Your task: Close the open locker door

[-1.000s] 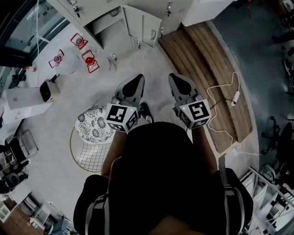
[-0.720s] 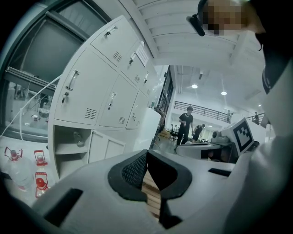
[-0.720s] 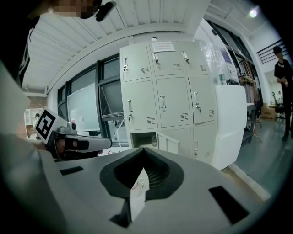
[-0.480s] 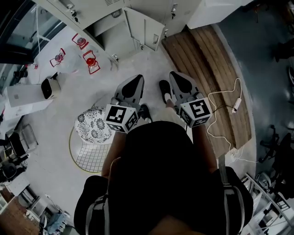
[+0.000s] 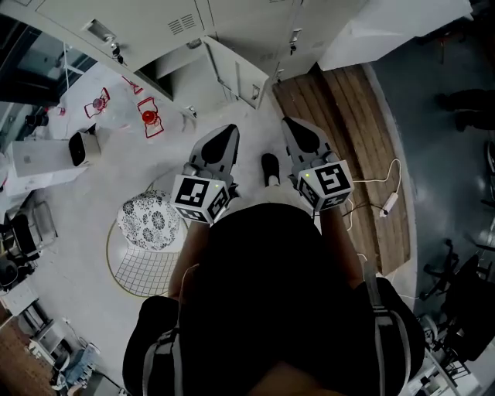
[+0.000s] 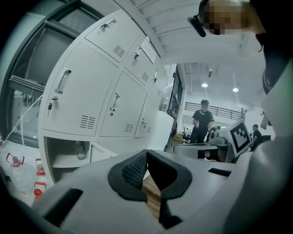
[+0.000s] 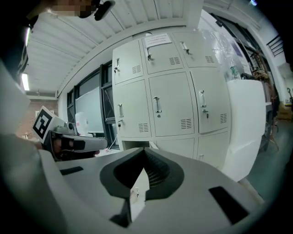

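A bank of pale grey lockers [image 5: 255, 19] runs along the top of the head view. One bottom compartment [image 5: 179, 71] stands open, and its door [image 5: 236, 73] swings out toward me. My left gripper [image 5: 225, 138] and right gripper [image 5: 297, 130] are held side by side a step short of that door, both shut with nothing between their jaws. The left gripper view shows the open compartment [image 6: 68, 155] at lower left past the shut left gripper [image 6: 146, 153]. Below the shut right gripper [image 7: 144, 151] in its own view, the door's edge [image 7: 137, 192] shows between the jaws.
Red-labelled water bottles [image 5: 148, 116] lie on the floor left of the open locker. A patterned stool [image 5: 151, 220] over a round wire basket [image 5: 139, 267] is at my left. Wooden boards [image 5: 348, 116] and a white cable [image 5: 379, 205] lie to the right. A person [image 6: 201, 121] stands far off.
I have stepped toward the lockers, so the open door and compartment are nearer and larger. Both grippers stay shut and side by side.
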